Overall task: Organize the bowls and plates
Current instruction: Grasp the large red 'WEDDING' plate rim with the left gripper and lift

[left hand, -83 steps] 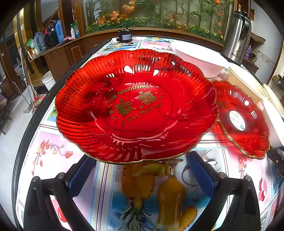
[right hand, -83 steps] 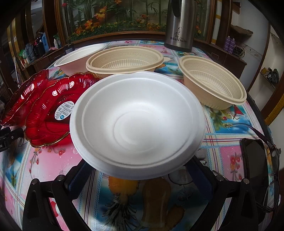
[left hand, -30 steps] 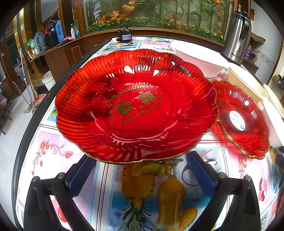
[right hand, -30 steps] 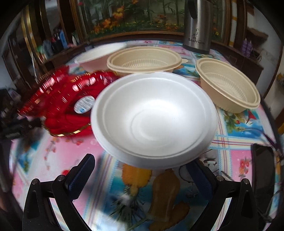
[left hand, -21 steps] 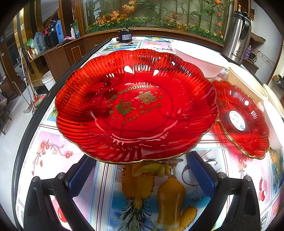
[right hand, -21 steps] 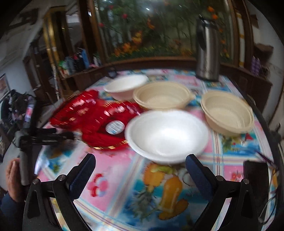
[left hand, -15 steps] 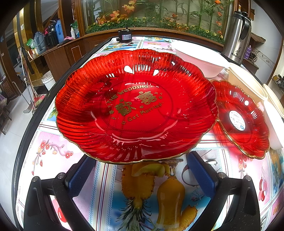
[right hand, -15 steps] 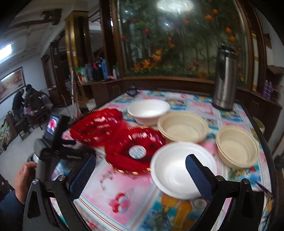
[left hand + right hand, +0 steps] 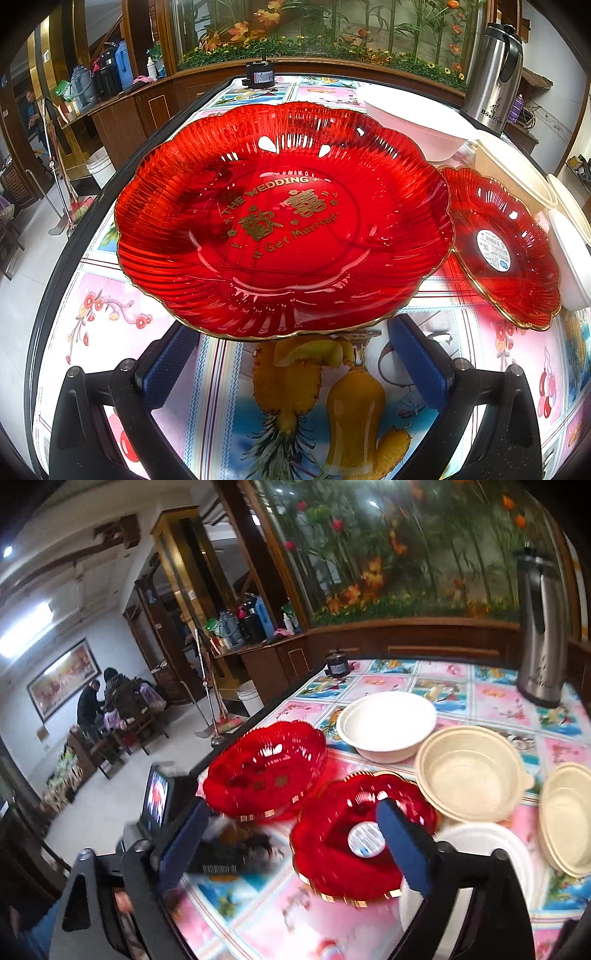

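**Red plates left, bowls right**

The left gripper (image 9: 291,354) sits low with fingers spread, just short of the large red plate (image 9: 284,218) (gold wedding lettering). The right gripper (image 9: 295,834) hangs spread and empty above the smaller red plate (image 9: 354,834). Two white bowls (image 9: 388,725) and two cream bowls (image 9: 472,771) stand farther right on the table (image 9: 280,915).

Red gold-rimmed plate (image 9: 280,221) with gold lettering, white bowl (image 9: 386,725), beige bowl (image 9: 471,773), pink floral tablecloth (image 9: 107,314)
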Demonstrator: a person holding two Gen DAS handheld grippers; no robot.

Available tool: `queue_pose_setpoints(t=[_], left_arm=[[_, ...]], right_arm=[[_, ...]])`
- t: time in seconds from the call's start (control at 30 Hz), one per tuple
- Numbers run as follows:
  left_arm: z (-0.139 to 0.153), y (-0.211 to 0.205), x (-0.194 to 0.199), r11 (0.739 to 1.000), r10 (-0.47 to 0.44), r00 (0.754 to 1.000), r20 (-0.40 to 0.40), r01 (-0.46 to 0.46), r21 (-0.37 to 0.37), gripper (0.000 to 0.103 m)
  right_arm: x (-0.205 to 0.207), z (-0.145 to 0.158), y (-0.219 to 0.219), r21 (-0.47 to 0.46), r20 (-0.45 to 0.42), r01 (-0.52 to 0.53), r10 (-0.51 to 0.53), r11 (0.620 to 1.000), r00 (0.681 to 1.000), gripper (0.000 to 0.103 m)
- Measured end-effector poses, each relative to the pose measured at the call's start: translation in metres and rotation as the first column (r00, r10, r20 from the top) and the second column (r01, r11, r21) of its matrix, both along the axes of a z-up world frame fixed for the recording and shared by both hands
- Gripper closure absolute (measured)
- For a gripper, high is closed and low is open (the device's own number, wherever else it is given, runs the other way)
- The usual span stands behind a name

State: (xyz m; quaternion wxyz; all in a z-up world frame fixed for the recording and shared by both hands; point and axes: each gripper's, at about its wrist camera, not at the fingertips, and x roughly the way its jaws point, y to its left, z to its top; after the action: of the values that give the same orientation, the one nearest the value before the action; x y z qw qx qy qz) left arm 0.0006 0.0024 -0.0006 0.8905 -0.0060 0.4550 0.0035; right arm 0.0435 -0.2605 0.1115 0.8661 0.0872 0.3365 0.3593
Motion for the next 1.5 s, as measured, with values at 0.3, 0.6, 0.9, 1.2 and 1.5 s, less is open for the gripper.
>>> queue_pose_setpoints(t=[0.3, 0.6, 0.9, 1.2, 1.5], left_arm=[[0.000, 0.000, 0.000, 1.000, 0.000, 1.000, 0.001, 0.000, 0.001, 0.000], [0.005, 0.009, -0.008, 0.999, 0.032, 0.999, 0.002, -0.032, -0.026, 0.000], [0.066, 0.061, -0.048, 0.975, 0.121, 0.986, 0.110, -0.098, -0.198, 0.020], [0.055, 0.137, 0.021, 0.899, 0.230, 0.970, -0.080, -0.243, -0.365, 0.036], [0.042, 0.141, 0.048, 0.878, 0.234, 0.968, -0.086, -0.248, -0.409, 0.070]], right_arm=[[0.071, -0.030, 0.053, 0.035, -0.164, 0.065, -0.058, 0.997, 0.985, 0.043], [0.082, -0.050, 0.044, 0.029, -0.172, 0.052, -0.046, 0.998, 0.984, 0.047], [0.091, -0.065, 0.053, -0.002, -0.194, 0.059, -0.059, 0.998, 0.979, 0.072], [0.095, -0.072, 0.061, -0.022, -0.199, 0.062, -0.065, 0.998, 0.978, 0.072], [0.101, -0.081, 0.064, -0.005, -0.216, 0.057, -0.057, 0.998, 0.975, 0.082]])
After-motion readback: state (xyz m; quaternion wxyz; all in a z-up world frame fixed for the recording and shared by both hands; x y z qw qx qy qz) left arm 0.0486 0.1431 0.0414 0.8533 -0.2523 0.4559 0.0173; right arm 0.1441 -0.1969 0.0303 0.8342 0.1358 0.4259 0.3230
